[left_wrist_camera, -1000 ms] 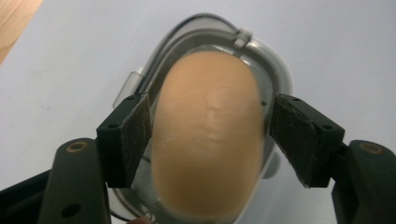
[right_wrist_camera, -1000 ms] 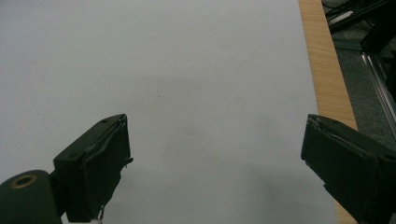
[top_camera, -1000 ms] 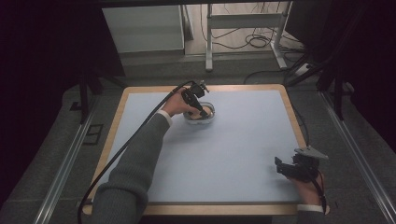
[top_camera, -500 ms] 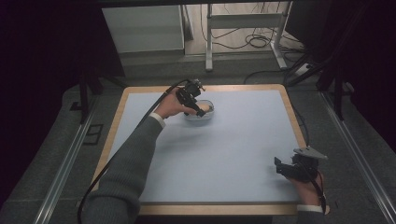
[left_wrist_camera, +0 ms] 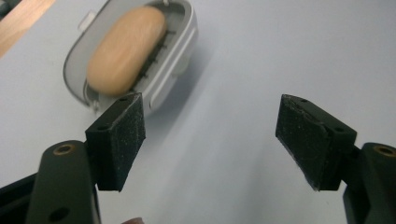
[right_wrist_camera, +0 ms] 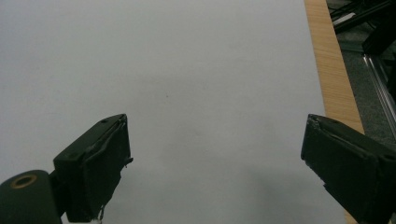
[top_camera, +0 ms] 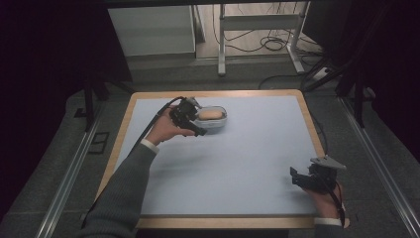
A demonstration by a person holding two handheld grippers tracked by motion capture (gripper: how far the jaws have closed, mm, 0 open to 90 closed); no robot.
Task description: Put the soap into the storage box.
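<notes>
The soap (left_wrist_camera: 126, 49) lay in its white dish (left_wrist_camera: 184, 56) near the far left of the table (top_camera: 247, 168), its long axis running along the dish. The left gripper (left_wrist_camera: 210, 140) sat just beside the dish, jaws just spread apart with nothing between them, the soap up and left of them in its own view. The right gripper (right_wrist_camera: 215, 163), also spread and holding nothing, rested well apart at the near right corner.

A tan, oval bar of soap (left_wrist_camera: 127, 49) lies flat in a pale grey soap dish (left_wrist_camera: 180, 44), resting on the dark ribs of the dish's floor and taking up most of its hollow. The oblong, round-cornered dish sits upright on the light table top (top_camera: 247, 163), near the far wooden edge and left of the table's middle
</notes>
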